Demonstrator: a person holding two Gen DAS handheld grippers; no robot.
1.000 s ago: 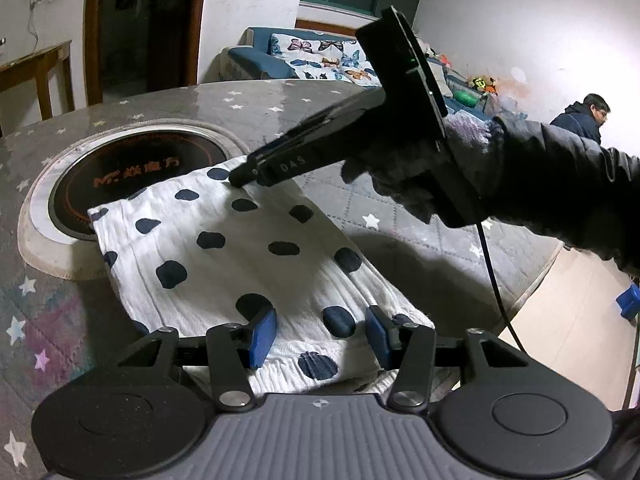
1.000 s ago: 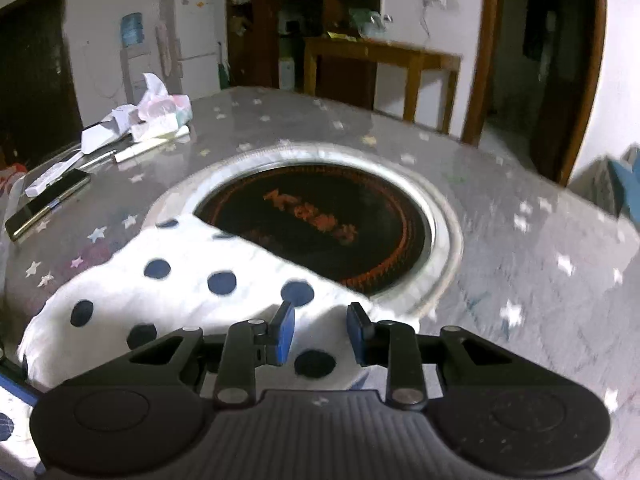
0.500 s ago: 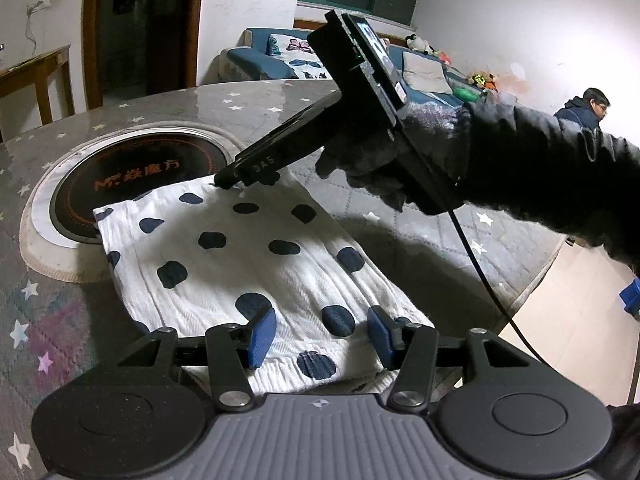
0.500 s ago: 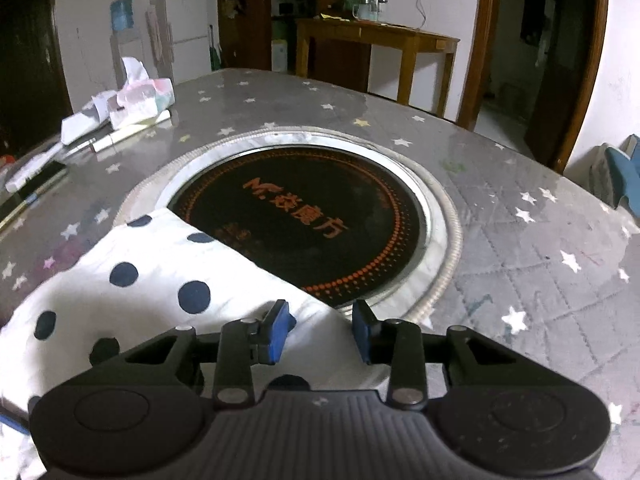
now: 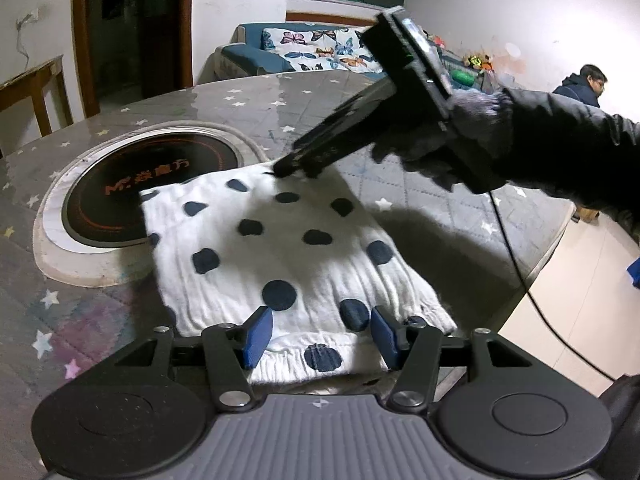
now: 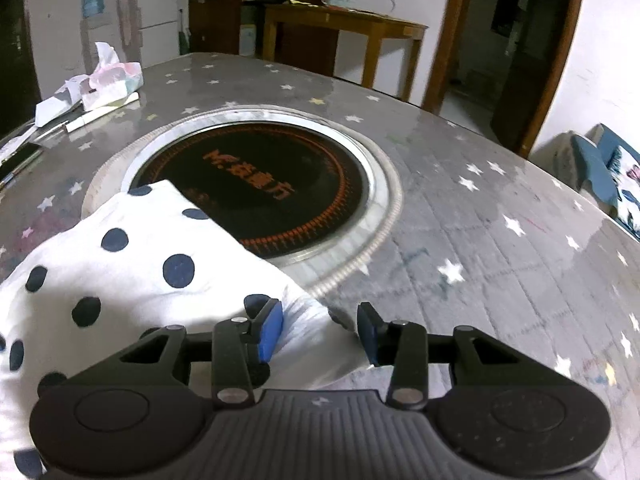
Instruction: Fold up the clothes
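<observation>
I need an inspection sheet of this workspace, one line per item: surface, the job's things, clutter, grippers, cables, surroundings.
Surface: round grey table with star pattern; a round black cooktop is set in its middle.
Job's things: white cloth with dark dots, lying flat, its far corner over the cooktop's edge.
Clutter: crumpled papers and tissue pack at the table's far edge.
Grippers: left gripper open, over the cloth's near hem; right gripper open, at the cloth's far corner.
Cables: one black cable hangs from the right gripper past the table's edge.
Surroundings: sofa with butterfly cover, wooden side table, a seated person.
</observation>
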